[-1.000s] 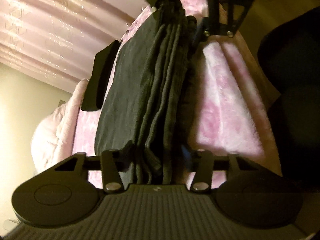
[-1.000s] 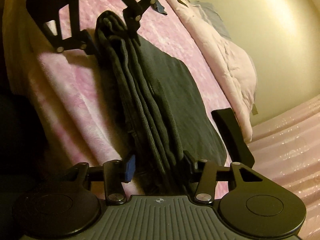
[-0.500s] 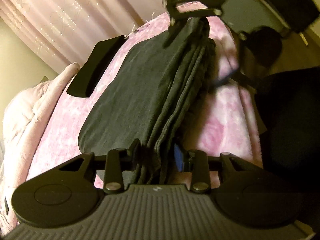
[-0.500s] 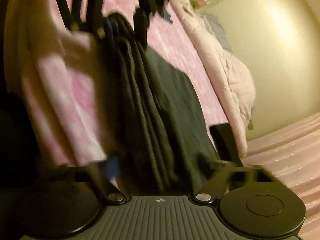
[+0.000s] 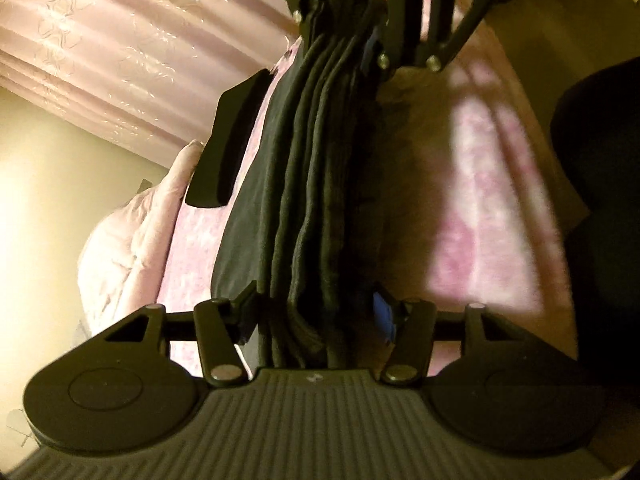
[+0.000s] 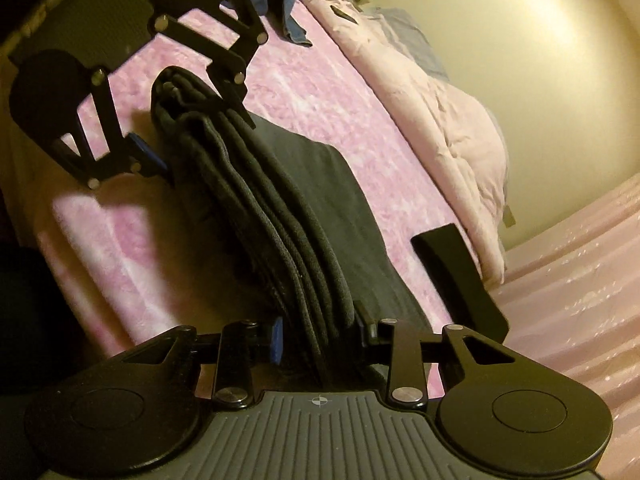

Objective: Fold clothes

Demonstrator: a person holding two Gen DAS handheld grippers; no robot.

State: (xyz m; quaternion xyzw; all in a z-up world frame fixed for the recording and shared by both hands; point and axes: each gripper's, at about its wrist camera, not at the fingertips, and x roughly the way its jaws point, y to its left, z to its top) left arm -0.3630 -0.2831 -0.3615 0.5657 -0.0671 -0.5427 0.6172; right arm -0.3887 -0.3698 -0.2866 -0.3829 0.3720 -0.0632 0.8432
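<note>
Dark folded garment (image 5: 320, 184) edges between fingers (image 5: 382, 314)

Left wrist view: looks close along its fingers, tilted downward over the folded dark garment (image 5: 304, 184), the opposite gripper at upper centre. Right wrist view: faces the reverse way, equally near. Both share the garment, pink blanket (image 6: 320, 92) and black pad (image 5: 228, 140).
</note>
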